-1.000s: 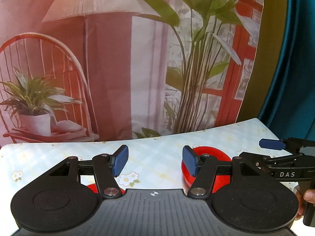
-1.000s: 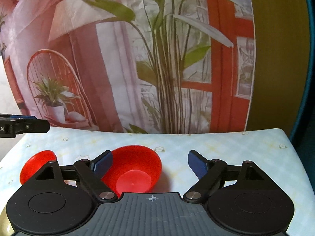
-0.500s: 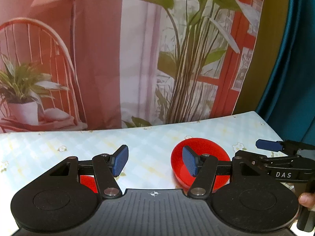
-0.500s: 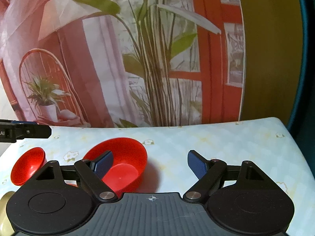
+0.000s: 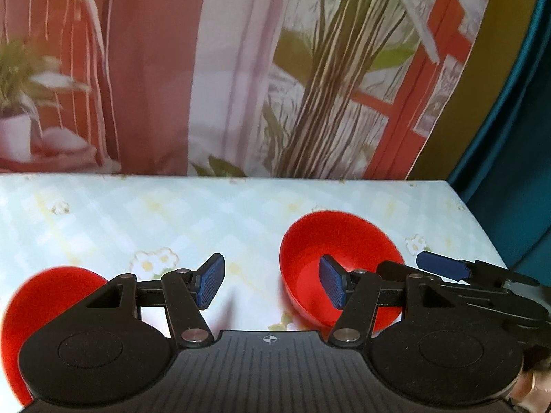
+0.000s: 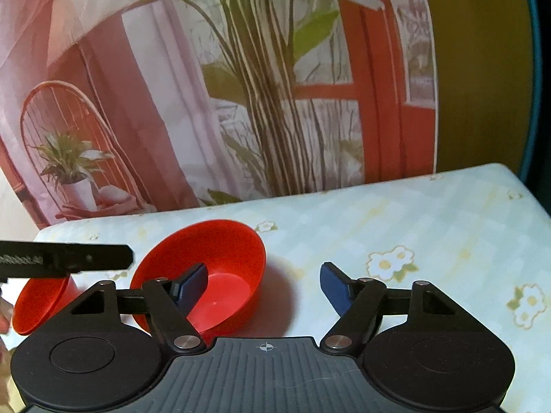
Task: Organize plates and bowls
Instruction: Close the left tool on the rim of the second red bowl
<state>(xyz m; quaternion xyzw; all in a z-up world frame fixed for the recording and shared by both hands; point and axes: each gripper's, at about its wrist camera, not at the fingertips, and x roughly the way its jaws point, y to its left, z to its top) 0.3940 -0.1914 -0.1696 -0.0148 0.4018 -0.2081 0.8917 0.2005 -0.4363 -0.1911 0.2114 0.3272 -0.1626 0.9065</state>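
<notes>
The big red bowl (image 6: 206, 275) sits upright on the counter (image 6: 396, 213), smooth glossy plastic with a flat bottom and flaring wall. A smaller red bowl (image 6: 38, 303) of the same make stands just beside it on its left, apart from it as far as I can see. Nothing is nested or stacked, so I judge the sorting barely begun: both bowls wait to be gathered, and I see no plates at all (they may lie outside these views).

My right claw (image 6: 263, 284) stands apart and has just been closing a little; its left pad hangs in front of the big bowl's hollow and the wall lies between the pads, but neither presses on it. My left claw (image 5: 272, 285) is apart too, with bare cloth between its pads and the small bowl off to its left.

The counter wears a pale checked cloth printed with daisies, soft-looking and matte. Behind it hangs a printed backdrop (image 6: 241, 86) of plants and a red door.
</notes>
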